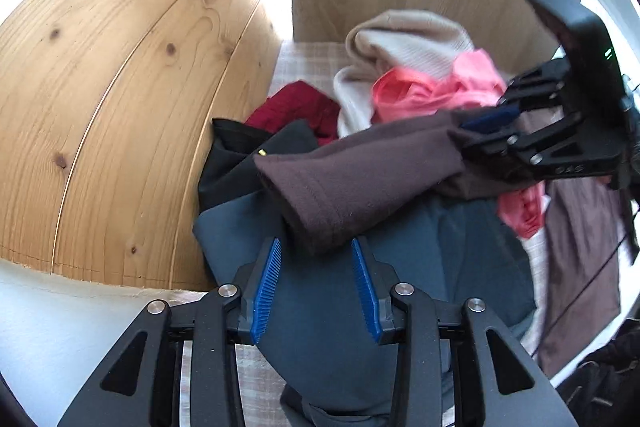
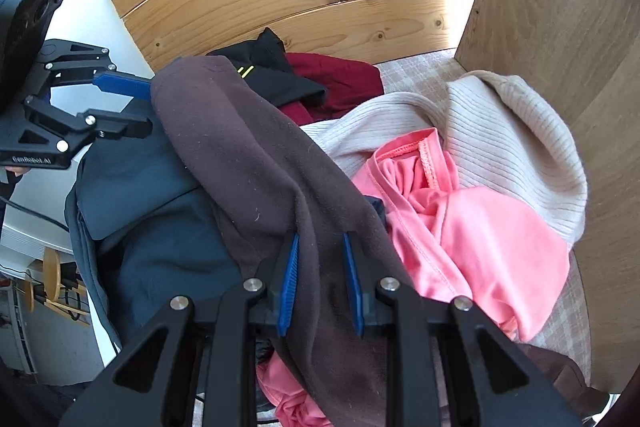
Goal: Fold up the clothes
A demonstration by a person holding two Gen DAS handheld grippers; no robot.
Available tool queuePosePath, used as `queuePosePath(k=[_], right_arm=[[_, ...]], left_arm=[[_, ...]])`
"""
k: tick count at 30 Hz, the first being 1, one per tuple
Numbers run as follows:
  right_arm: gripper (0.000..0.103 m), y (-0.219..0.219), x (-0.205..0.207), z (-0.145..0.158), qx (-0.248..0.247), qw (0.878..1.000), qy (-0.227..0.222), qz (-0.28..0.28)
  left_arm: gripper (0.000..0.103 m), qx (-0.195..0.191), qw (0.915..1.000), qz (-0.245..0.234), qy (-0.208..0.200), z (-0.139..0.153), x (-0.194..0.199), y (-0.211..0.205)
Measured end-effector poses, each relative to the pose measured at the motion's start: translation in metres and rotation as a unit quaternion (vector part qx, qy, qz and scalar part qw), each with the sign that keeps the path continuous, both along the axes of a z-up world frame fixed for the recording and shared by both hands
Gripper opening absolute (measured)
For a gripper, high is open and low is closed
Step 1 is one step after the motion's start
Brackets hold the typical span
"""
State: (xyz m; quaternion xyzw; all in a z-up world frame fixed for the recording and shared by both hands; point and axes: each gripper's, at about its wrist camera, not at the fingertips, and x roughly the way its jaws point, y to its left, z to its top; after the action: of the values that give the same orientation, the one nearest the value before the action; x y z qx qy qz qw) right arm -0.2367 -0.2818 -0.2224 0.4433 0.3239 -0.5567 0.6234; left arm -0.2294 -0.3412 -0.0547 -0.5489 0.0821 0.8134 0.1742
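A brown fleece garment (image 1: 372, 171) stretches between my two grippers, above a pile of clothes. In the right wrist view my right gripper (image 2: 320, 239) is shut on the brown fleece garment (image 2: 248, 155), and the cloth fills the gap between the blue pads (image 2: 289, 279). The left wrist view shows the right gripper (image 1: 464, 131) at the far right, clamped on the other end. My left gripper (image 1: 316, 243) stands open. The garment's hemmed end hangs between its fingertips, with the pads (image 1: 267, 279) apart from the cloth lower down. The left gripper (image 2: 148, 107) also shows at that edge in the right wrist view.
Under the brown garment lies a dark teal garment (image 1: 332, 319). Behind it are a pink top (image 2: 472, 227), a beige ribbed sweater (image 2: 516, 147), a dark red piece (image 2: 344, 79) and a black piece (image 2: 264, 63). Wooden boards (image 1: 120, 107) and a wooden panel (image 2: 560, 27) wall in the checked cover (image 1: 308, 63).
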Motion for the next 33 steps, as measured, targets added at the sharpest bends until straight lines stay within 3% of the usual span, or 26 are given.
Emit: queuePosePath(k=[11, 12, 13, 14, 17, 20, 23, 26, 29, 30, 31, 33], right_arm=[[0.022, -0.001, -0.001, -0.001, 0.001, 1.0, -0.008, 0.001], [0.022, -0.001, -0.001, 0.0, 0.001, 1.0, -0.012, 0.0], [0.022, 0.0, -0.002, 0.0, 0.002, 1.0, -0.016, 0.0], [0.022, 0.0, -0.003, 0.0, 0.002, 1.0, -0.02, -0.001], [0.023, 0.01, -0.013, 0.013, -0.015, 0.996, -0.091, -0.002], [0.032, 0.037, -0.038, 0.039, -0.068, 0.979, -0.192, -0.014], [0.036, 0.064, -0.06, 0.053, -0.082, 0.985, -0.147, -0.046], [0.036, 0.08, -0.074, 0.045, -0.054, 0.993, -0.088, -0.063], [0.036, 0.088, -0.08, 0.029, -0.025, 0.994, -0.087, -0.067], [0.031, 0.089, -0.078, 0.025, -0.023, 0.994, -0.089, -0.061], [0.015, 0.088, -0.075, 0.022, -0.021, 0.994, -0.093, -0.051], [0.005, 0.088, -0.063, 0.017, -0.015, 0.995, -0.099, -0.027]], left_arm=[[0.034, 0.006, 0.9996, -0.021, -0.015, -0.013, -0.012, 0.013], [0.029, 0.007, 0.9997, -0.016, -0.016, -0.013, -0.012, 0.013], [0.009, 0.013, 0.9997, -0.01, -0.017, -0.012, -0.013, 0.012], [0.005, 0.021, 0.9996, -0.005, -0.018, -0.011, -0.013, 0.01], [0.004, 0.026, 0.9996, 0.005, -0.004, 0.0, -0.007, 0.006], [0.004, 0.023, 0.9995, 0.015, 0.011, 0.025, 0.006, -0.003], [0.004, 0.026, 0.9986, 0.006, 0.046, 0.065, 0.029, -0.01], [0.004, 0.005, 0.9975, -0.016, 0.069, 0.088, 0.055, -0.006], [0.004, -0.006, 0.9989, -0.025, 0.04, 0.062, 0.072, -0.003], [0.004, -0.01, 0.9997, -0.017, 0.017, 0.044, 0.076, -0.005], [0.004, -0.008, 0.9999, -0.011, -0.004, 0.027, 0.081, -0.006], [0.004, 0.001, 0.9995, -0.006, -0.031, 0.002, 0.092, -0.007]])
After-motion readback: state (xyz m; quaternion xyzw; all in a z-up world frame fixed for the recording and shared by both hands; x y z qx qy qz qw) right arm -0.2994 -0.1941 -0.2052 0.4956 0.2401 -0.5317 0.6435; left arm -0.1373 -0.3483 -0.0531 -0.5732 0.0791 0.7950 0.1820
